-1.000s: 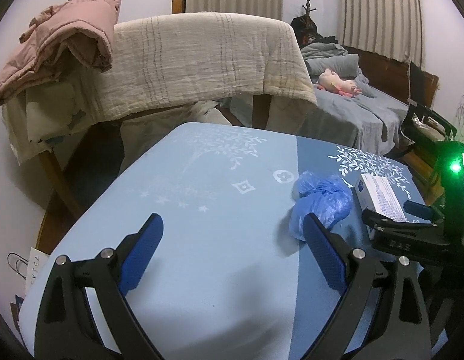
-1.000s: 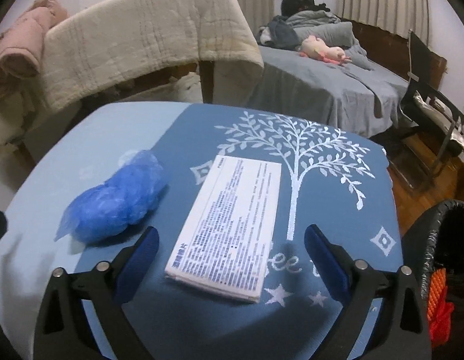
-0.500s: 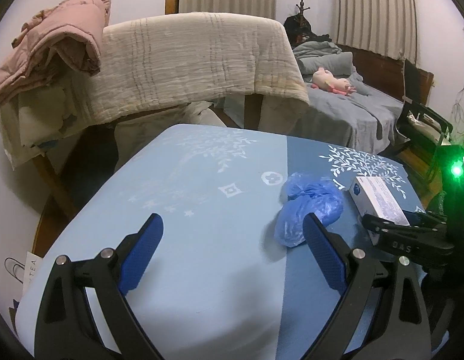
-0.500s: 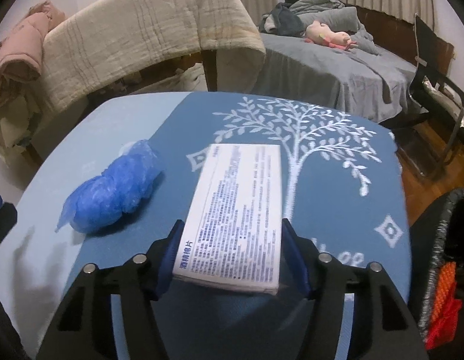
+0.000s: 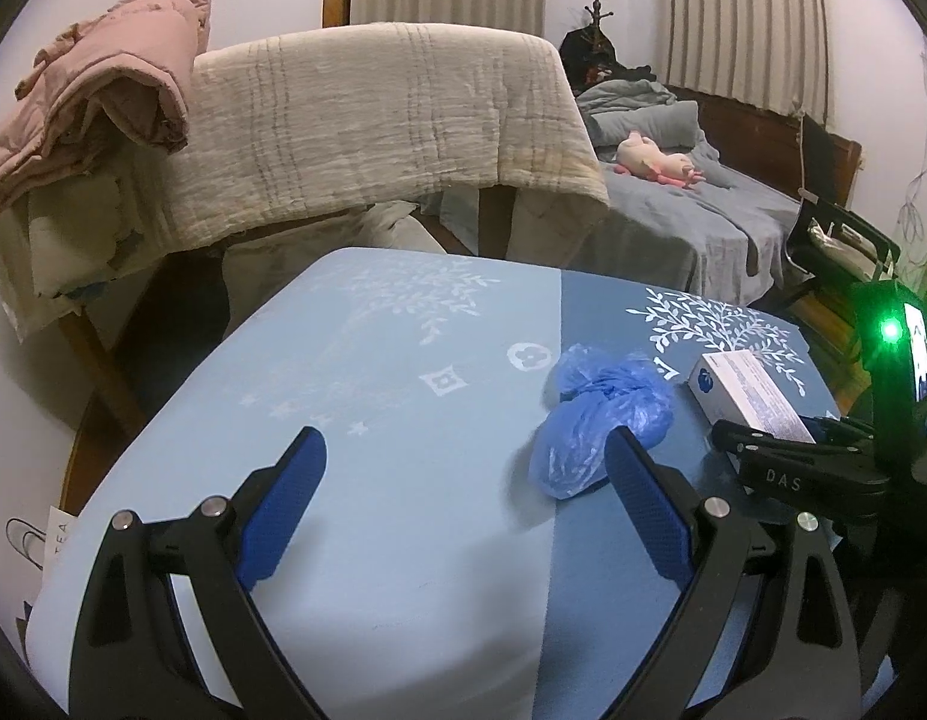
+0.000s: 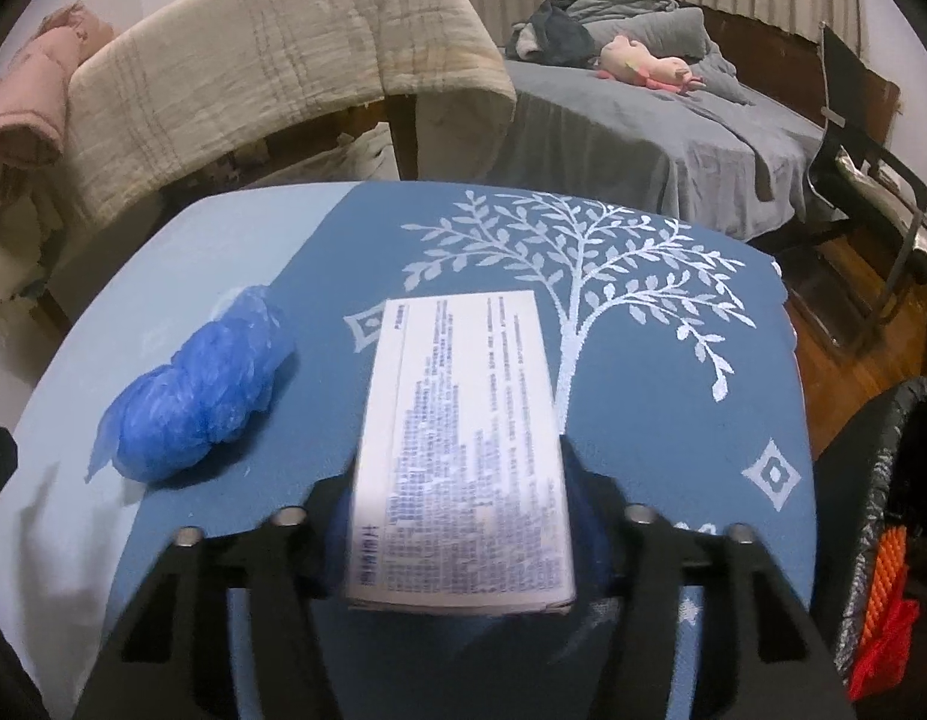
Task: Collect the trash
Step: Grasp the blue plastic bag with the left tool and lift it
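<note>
From the left wrist view, the left gripper [image 5: 463, 498] hangs with its jaws wide and nothing between them, over the pale half of the blue bench [image 5: 373, 420]. The crumpled blue plastic bag [image 5: 601, 420] lies just beyond its right finger, near the seam where the cloth darkens. It looks feather-light, soft and slippery, so a pinch across its bunched middle would probably hold best. Beside it the white box [image 5: 748, 393] sits at the bench's right side, its near end inside the right gripper [image 5: 769, 441].

From the right wrist view, the right gripper [image 6: 463, 516] is closing on the white box [image 6: 463, 420], with its fingers against the two long sides at the near end. The box seems light, stiff cardboard (likely crushable if squeezed hard), and gripping across its narrow width suits it. Its long axis runs away from the camera toward the printed tree. The blue plastic bag [image 6: 193, 408] lies to its left, apart from it. A black-lined bin [image 6: 883, 510] stands off the bench's right edge.
</note>
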